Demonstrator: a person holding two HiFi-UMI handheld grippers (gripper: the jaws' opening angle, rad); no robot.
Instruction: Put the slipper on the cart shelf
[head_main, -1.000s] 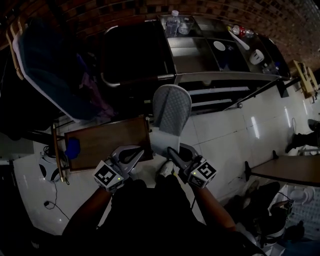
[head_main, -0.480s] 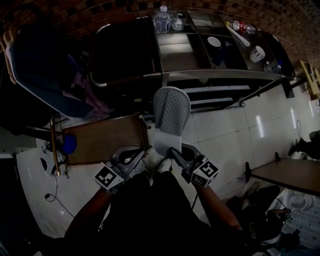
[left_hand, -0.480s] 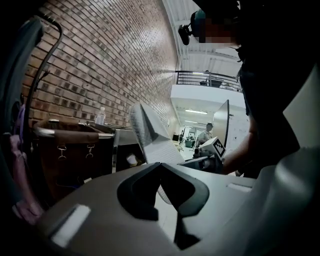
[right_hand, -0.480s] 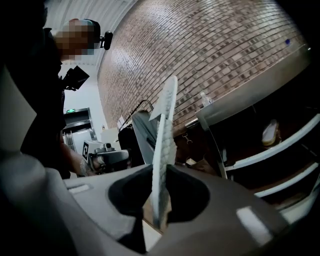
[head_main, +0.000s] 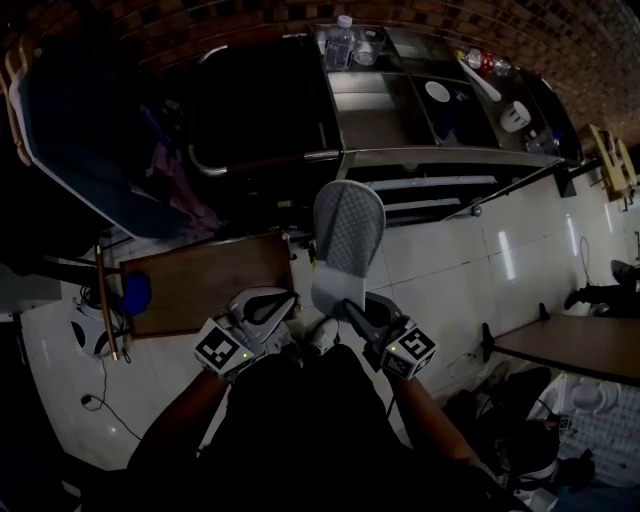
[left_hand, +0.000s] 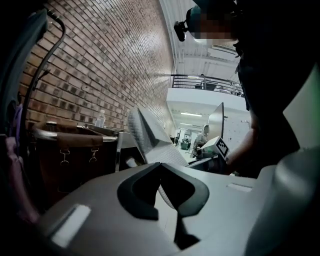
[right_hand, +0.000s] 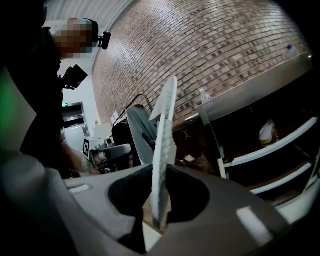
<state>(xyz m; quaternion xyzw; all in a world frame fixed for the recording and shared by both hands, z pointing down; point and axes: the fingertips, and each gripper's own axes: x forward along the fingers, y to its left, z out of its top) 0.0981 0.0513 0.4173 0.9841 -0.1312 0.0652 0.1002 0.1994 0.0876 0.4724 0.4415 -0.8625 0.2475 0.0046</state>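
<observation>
Slipper (head_main: 347, 232) pinched in the right gripper (head_main: 347, 304), short of the cart (head_main: 430, 156), much as half a second ago.
The right jaws are nearly closed on the slipper's heel end, the sole edge-on between them and the toe pointing at the cart; grip and pose have not changed, only drifted slightly right in the head view. The left gripper (head_main: 288, 298) has its jaws together on nothing, just beside. The toe stops short of the cart's front rail. A brown table (head_main: 200, 285) lies close on the left, with bare tile floor (head_main: 450, 260) on the right. The shelves (right_hand: 272, 151) are open-fronted.
</observation>
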